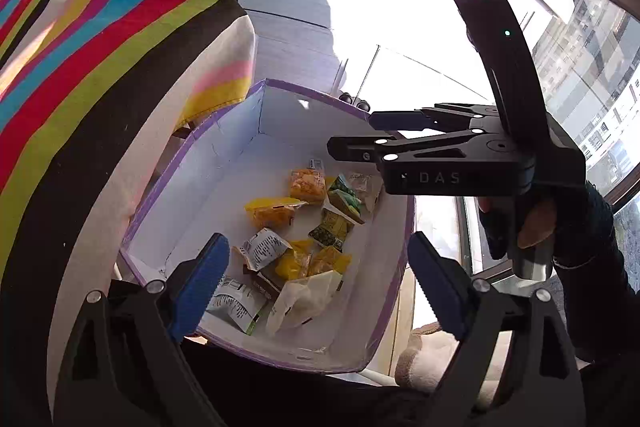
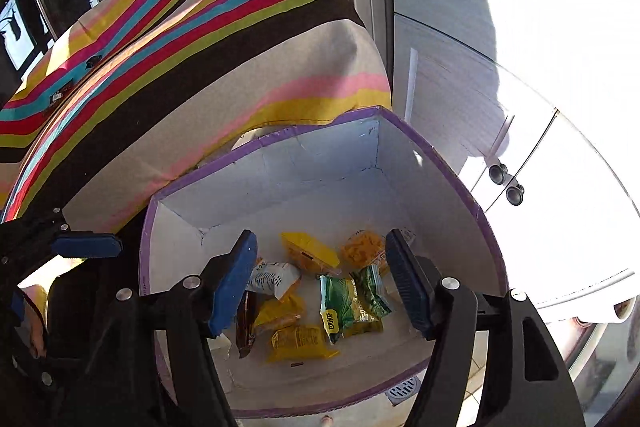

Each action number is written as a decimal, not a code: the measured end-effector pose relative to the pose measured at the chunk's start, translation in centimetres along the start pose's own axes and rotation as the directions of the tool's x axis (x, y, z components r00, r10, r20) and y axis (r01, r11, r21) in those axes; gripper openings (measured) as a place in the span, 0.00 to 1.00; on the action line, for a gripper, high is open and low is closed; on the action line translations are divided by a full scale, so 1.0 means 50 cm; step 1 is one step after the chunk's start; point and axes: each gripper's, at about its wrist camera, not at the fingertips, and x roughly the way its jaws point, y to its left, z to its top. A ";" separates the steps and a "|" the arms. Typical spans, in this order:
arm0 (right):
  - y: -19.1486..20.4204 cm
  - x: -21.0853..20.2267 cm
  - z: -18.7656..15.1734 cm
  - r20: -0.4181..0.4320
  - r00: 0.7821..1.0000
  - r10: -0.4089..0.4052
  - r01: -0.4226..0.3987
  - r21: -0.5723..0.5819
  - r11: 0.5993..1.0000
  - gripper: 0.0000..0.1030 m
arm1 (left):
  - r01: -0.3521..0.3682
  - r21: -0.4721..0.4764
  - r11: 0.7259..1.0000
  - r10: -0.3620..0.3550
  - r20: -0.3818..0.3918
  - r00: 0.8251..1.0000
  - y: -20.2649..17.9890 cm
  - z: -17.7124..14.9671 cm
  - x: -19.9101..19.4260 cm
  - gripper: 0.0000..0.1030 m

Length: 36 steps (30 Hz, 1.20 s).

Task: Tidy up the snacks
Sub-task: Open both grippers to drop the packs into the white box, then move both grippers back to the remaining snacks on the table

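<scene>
A white box with purple rim point(image 1: 168, 163) point(image 2: 452, 167) holds several snack packets: yellow point(image 1: 270, 213) point(image 2: 310, 249), orange point(image 1: 307, 185) point(image 2: 362, 249), green point(image 1: 344, 197) point(image 2: 352, 301), white point(image 1: 262, 249) point(image 2: 274, 277) and a brown bar point(image 2: 245, 323). My left gripper point(image 1: 320, 283) is open and empty above the box's near side. My right gripper point(image 2: 324, 287) is open and empty above the packets. In the left wrist view the right gripper point(image 1: 352, 137) hovers over the box's right side, hand-held.
A table with a striped cloth point(image 1: 80, 59) point(image 2: 180, 39) stands left of the box, its edge overhanging the rim. White cabinets with knobs point(image 2: 506, 183) are behind. Windows point(image 1: 592, 67) are at right. A floor drain point(image 2: 404, 387) lies below the box.
</scene>
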 end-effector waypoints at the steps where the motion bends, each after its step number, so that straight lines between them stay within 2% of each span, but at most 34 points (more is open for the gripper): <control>1: 0.006 -0.004 0.005 0.007 1.000 -0.005 0.005 -0.007 1.000 0.66 | -0.018 -0.005 1.000 0.018 0.022 1.000 0.009 0.000 -0.018 0.92; 4: 0.032 -0.014 0.022 0.028 1.000 0.008 -0.007 -0.030 1.000 0.72 | -0.098 -0.032 0.995 0.101 0.086 0.991 0.038 -0.002 -0.077 0.97; 7: 0.073 -0.021 0.039 0.042 0.999 0.034 -0.031 -0.072 0.997 0.74 | -0.180 -0.055 0.982 0.187 0.139 0.973 0.071 -0.017 -0.146 0.97; 10: 0.130 -0.024 0.053 0.050 0.996 0.069 -0.062 -0.136 0.989 0.76 | -0.287 -0.117 0.951 0.305 0.183 0.935 0.120 -0.047 -0.222 0.97; 12: 0.176 -0.024 0.059 0.050 0.994 0.099 -0.088 -0.185 0.979 0.76 | -0.349 -0.203 0.915 0.387 0.193 0.902 0.174 -0.073 -0.273 0.97; 14: 0.229 -0.021 0.064 0.040 0.991 0.130 -0.116 -0.251 0.961 0.79 | -0.369 -0.304 0.878 0.438 0.200 0.877 0.240 -0.105 -0.326 0.97; 15: 0.257 -0.020 0.067 0.035 0.989 0.141 -0.125 -0.286 0.950 0.79 | -0.375 -0.365 0.852 0.463 0.194 0.865 0.278 -0.121 -0.352 0.97; 17: 0.316 -0.017 0.073 0.025 0.986 0.164 -0.143 -0.362 0.921 0.80 | -0.396 -0.497 0.772 0.530 0.160 0.833 0.354 -0.158 -0.405 0.97; 20: 0.408 -0.018 0.086 0.039 0.980 0.194 -0.153 -0.473 0.867 0.80 | -0.427 -0.669 0.608 0.632 0.083 0.770 0.462 -0.221 -0.490 0.97; 22: 0.468 -0.018 0.102 0.047 0.974 0.222 -0.164 -0.531 0.831 0.81 | -0.445 -0.748 0.492 0.690 0.024 0.723 0.523 -0.259 -0.543 0.97; 23: 0.496 -0.017 0.112 0.051 0.970 0.239 -0.171 -0.559 0.811 0.82 | -0.444 -0.769 0.459 0.707 0.014 0.707 0.549 -0.273 -0.565 0.97; 26: 0.580 0.000 0.153 0.060 0.954 0.295 -0.197 -0.615 0.763 0.84 | -0.476 -0.795 0.377 0.758 -0.031 0.651 0.622 -0.300 -0.610 0.97; 28: 0.630 0.029 0.194 0.036 0.944 0.327 -0.240 -0.606 0.759 0.84 | -0.509 -0.796 0.328 0.781 -0.074 0.620 0.670 -0.315 -0.626 0.97; 31: 0.706 0.087 0.269 0.005 0.934 0.358 -0.294 -0.557 0.776 0.84 | -0.513 -0.808 0.288 0.787 -0.106 0.608 0.724 -0.332 -0.638 0.97; 36: 0.824 0.209 0.408 -0.057 0.925 0.376 -0.364 -0.420 0.831 0.84 | -0.487 -0.837 0.250 0.798 -0.107 0.594 0.765 -0.362 -0.650 0.97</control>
